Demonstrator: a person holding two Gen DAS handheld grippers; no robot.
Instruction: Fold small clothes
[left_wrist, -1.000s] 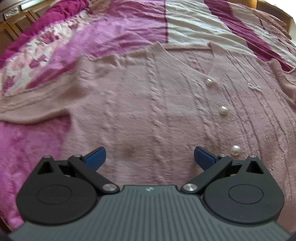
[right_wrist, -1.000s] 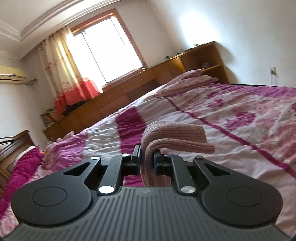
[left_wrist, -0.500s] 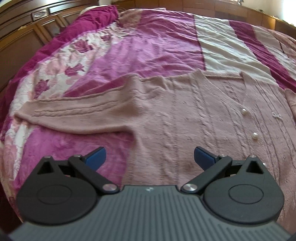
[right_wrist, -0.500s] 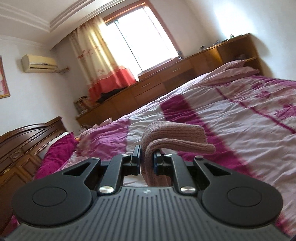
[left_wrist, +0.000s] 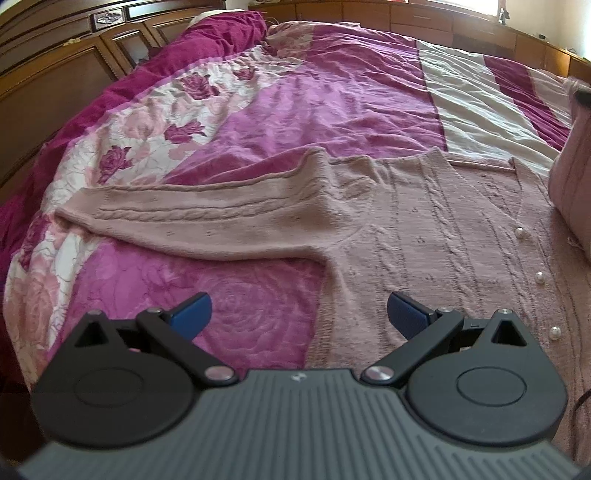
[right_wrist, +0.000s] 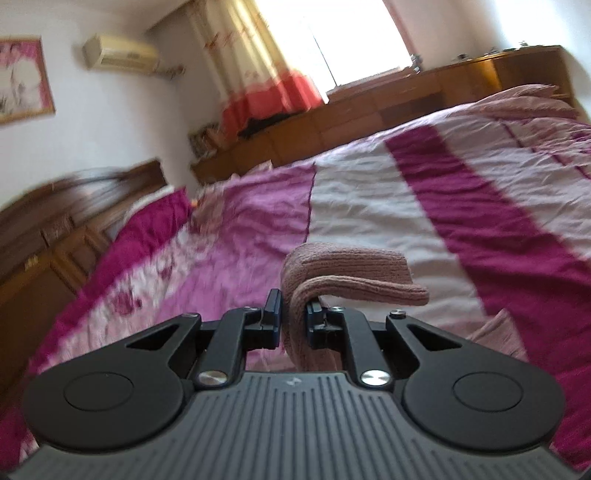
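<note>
The bed (left_wrist: 332, 92) carries a pink knitted cardigan (left_wrist: 424, 229), spread flat, one sleeve (left_wrist: 192, 218) reaching toward nine o'clock. Pearl buttons (left_wrist: 540, 277) run along its three o'clock side. Left tongs (left_wrist: 298, 314) hover spread and empty above the hem. Right tongs (right_wrist: 293, 317) pinch a sleeve cuff (right_wrist: 351, 273).

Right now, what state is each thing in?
Left tool: open, empty, above the bed.
Right tool: shut on the sleeve cuff, lifted.
Cardigan: lying flat, buttoned, unfolded.
Left sleeve: stretched out sideways on the bedspread.
</note>
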